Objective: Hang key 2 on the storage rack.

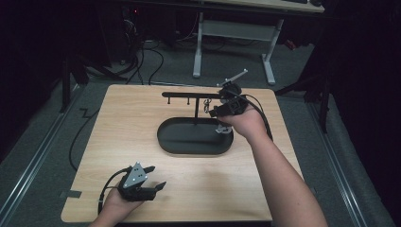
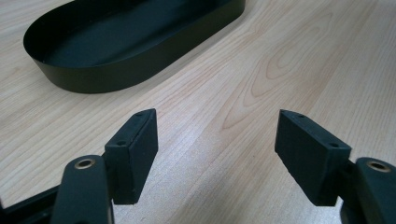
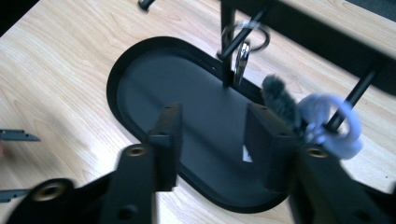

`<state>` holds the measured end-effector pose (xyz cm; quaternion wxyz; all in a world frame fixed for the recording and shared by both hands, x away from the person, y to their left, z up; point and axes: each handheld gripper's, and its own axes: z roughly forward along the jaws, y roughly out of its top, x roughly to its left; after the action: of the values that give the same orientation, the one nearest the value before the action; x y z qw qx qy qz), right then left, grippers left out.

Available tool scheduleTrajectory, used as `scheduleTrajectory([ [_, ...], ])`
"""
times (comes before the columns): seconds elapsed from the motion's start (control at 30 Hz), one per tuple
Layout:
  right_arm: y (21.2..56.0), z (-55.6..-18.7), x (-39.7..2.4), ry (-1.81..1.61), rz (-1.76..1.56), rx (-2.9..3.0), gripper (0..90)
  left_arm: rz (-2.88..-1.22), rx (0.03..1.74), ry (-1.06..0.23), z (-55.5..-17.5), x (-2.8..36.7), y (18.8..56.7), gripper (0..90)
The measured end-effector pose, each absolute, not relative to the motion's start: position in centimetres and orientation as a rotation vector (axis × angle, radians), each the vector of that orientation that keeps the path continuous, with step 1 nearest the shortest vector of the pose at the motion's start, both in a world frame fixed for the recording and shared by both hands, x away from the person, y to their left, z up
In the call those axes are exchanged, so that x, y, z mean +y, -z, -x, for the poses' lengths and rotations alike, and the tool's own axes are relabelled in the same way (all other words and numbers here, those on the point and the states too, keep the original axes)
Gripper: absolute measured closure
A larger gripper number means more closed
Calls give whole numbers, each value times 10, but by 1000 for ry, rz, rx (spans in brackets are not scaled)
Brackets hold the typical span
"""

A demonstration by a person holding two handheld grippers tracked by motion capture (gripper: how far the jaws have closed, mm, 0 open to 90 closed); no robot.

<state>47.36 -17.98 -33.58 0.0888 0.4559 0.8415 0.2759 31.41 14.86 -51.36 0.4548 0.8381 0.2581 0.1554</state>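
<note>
Near the desk's (image 1: 142, 109) front left corner the left gripper (image 1: 152, 177) rests in the person's left hand (image 1: 118, 203) low over the bare wood, its jaws spread wide with nothing between them; the left gripper view looks across the grain toward the near wall of the black oval tray (image 2: 93, 77). That tray sits at the middle of the desk, and from it rises a thin post carrying a black crossbar (image 1: 189, 94) with short pegs hanging beneath. At the bar's right end, toward the desk's right edge, the right gripper (image 1: 213, 111) is held in the right hand (image 1: 246, 124) just beside the hanging things: a metal key ring (image 3: 245, 39) looped on one peg, and a grey fluffy tuft (image 3: 280, 102) with a pale ring (image 3: 334, 126) by another peg, apparently hooked on it though blur makes this uncertain. The right jaws stand about half apart, gripping nothing, with the tray floor showing between them.
</note>
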Motion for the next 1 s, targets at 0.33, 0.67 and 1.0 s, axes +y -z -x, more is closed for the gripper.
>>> scheduleTrajectory([
  [0.33, 381, -438, -203, -979, -1415, 2409, 390, -2076, 623, -382, -314, 144, 514, 307],
  [0.67, 428, -402, -218, -1023, -1376, 2371, 348, -2086, 616, -374, -315, 141, 515, 306],
  [1.0, 477, -350, -242, -1009, -1315, 2279, 315, -2078, 634, -345, -314, 139, 518, 308],
])
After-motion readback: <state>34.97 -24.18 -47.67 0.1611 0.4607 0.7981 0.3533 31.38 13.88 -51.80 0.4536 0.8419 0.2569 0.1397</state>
